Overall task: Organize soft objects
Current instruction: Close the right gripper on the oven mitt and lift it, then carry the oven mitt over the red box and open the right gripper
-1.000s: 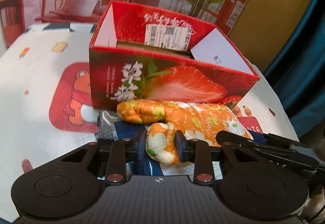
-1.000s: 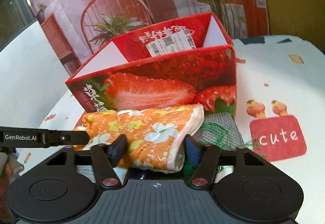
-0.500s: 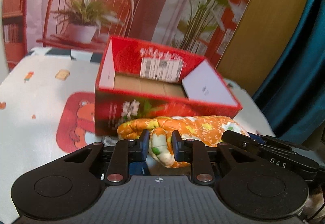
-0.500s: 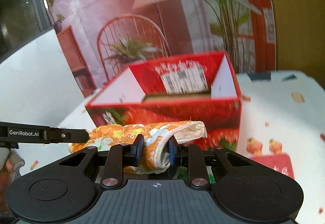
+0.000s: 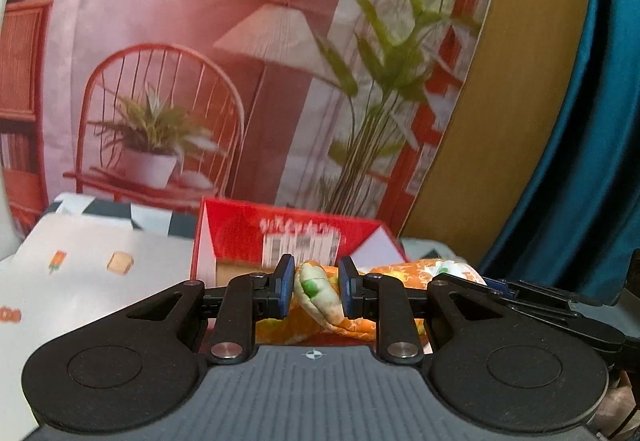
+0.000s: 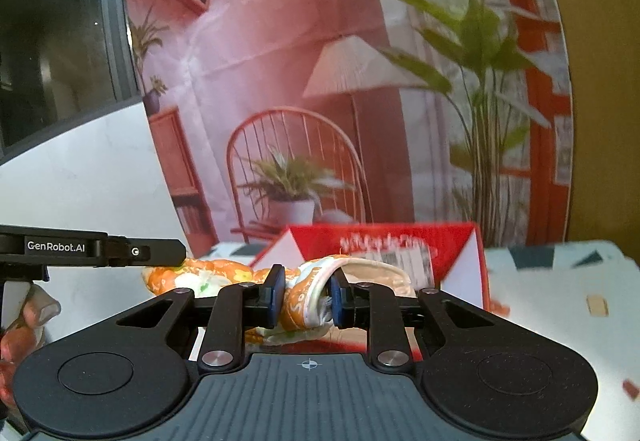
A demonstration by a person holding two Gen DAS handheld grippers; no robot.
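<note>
The left gripper (image 5: 316, 291) is clamped on the thumb end of an orange floral oven mitt (image 5: 404, 271), its blue pads (image 5: 285, 287) pressing the padded cloth from both sides. The right gripper (image 6: 307, 296) pinches the mitt's white-edged cuff (image 6: 320, 289) in the same way, so the mitt (image 6: 208, 275) hangs stretched between the two, held in the air in front of the open red strawberry box (image 5: 304, 241). The box (image 6: 400, 245) stands on the desk (image 5: 92, 273), which is covered by a white cloth with small cartoon prints. A hand (image 6: 24, 325) shows at the left edge of the right wrist view, under the other gripper's arm
</note>
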